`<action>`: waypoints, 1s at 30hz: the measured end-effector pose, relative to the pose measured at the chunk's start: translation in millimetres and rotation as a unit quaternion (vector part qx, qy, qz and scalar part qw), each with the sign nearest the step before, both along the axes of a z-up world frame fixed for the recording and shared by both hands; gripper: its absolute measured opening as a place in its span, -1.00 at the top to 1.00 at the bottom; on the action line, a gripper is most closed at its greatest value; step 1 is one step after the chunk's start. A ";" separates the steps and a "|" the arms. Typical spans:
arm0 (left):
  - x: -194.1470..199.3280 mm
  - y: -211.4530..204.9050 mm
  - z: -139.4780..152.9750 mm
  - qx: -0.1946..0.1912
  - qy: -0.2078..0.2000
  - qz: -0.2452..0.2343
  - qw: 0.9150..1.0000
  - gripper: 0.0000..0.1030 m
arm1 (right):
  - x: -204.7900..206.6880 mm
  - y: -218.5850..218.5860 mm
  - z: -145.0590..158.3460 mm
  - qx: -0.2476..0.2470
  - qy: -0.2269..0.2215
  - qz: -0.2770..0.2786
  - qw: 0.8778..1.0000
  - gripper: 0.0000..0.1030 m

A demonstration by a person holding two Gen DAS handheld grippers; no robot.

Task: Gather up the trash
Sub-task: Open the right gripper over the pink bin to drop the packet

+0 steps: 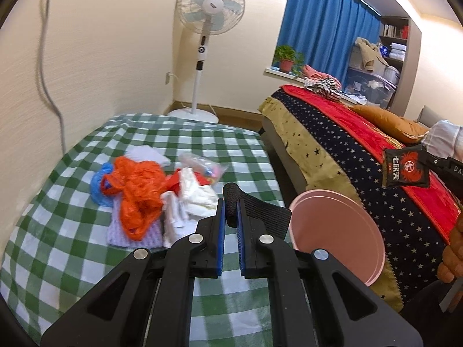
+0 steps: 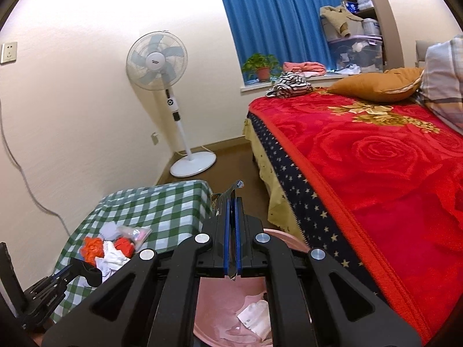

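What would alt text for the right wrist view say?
The right claw is shut on a foil wrapper above a pink bin holding paper scraps. Left sits a checked table of trash, right a red bed.

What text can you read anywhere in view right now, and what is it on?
"DA", cut off by the picture's edge: on the right tool.
Black packet held in that tool: white characters and a round logo, too blurred to read reliably.
Fan hub label: too small to read.
Books on the shelf: too small to read.
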State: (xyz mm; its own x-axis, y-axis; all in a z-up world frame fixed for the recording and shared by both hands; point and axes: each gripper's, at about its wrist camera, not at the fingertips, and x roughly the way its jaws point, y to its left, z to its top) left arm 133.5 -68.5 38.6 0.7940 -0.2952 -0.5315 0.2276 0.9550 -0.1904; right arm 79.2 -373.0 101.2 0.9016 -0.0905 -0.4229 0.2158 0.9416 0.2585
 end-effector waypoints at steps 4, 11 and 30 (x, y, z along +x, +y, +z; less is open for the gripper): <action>1.3 -16.6 0.5 0.000 -0.001 -0.014 1.000 0.86 | -1.6 -4.5 -1.5 0.002 -0.001 -0.011 1.000 0.93; 1.9 -46.9 1.0 -0.002 -0.001 -0.039 0.999 0.86 | 0.3 -9.6 -6.5 -0.004 0.007 -0.027 1.000 0.93; 15.2 -96.8 -11.4 -0.001 0.012 -0.081 0.997 0.86 | 11.7 -8.2 -16.6 -0.030 0.030 -0.033 0.999 0.93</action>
State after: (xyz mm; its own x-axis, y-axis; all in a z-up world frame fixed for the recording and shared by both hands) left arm 148.7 -165.3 27.2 0.7226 -0.4203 -0.5487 0.3746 0.9053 -0.2002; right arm 91.0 -381.2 84.6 0.8664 -0.1752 -0.4676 0.2906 0.9384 0.1868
